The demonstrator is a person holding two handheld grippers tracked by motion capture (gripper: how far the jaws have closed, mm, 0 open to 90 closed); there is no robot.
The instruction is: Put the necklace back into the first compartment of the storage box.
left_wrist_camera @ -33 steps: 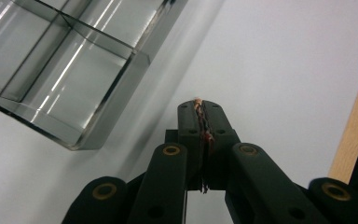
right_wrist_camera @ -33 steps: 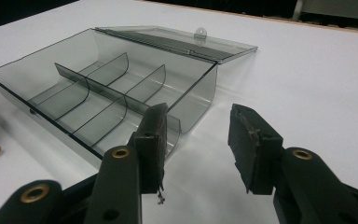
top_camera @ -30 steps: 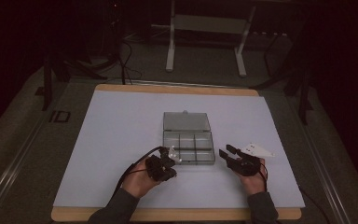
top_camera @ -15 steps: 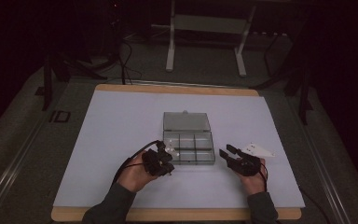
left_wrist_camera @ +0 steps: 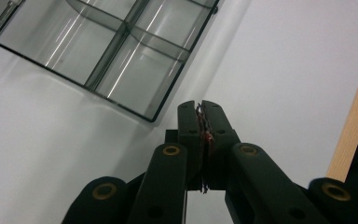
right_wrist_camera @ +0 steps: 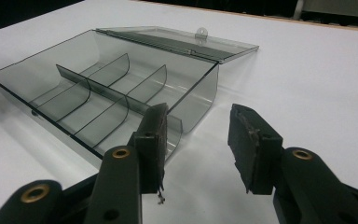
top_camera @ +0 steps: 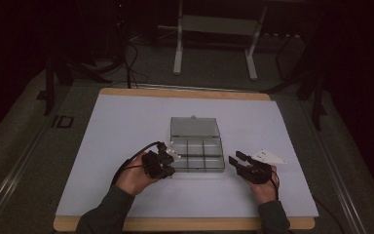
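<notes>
Just left of the clear plastic box point(top_camera: 197, 155), the left gripper point(top_camera: 168, 157) hangs over the white sheet point(top_camera: 126, 126) that covers the wooden table point(top_camera: 185, 92). Its jaws are pressed together, pad against pad; in the left gripper view point(left_wrist_camera: 201, 106) a thin sliver of something red and dark shows in the seam between the pads, too small to name. In that same view the box point(left_wrist_camera: 116, 51) lies beyond the jaw tips, one corner closest to them, and the tips are clear of its wall.

The box sits near the middle of the sheet, toward the person's side. Its lid point(top_camera: 195, 126) is folded fully back and lies flat on the sheet behind the tray, hinge edge against the tray's far wall, with a small latch tab on its far edge. Thin dividers point(right_wrist_camera: 91, 86) split the tray into small compartments, and those in sight look empty.

On the other side of the box, the right gripper point(top_camera: 238, 160) rests low over the sheet with its jaws parted and nothing between them. In the right gripper view point(right_wrist_camera: 198, 128) the near corner of the box point(right_wrist_camera: 121, 79) lies just behind one jaw, not between the two; whether that jaw touches the wall I cannot tell. A grey three-cornered plate point(top_camera: 270, 157) sits on top of this gripper.
</notes>
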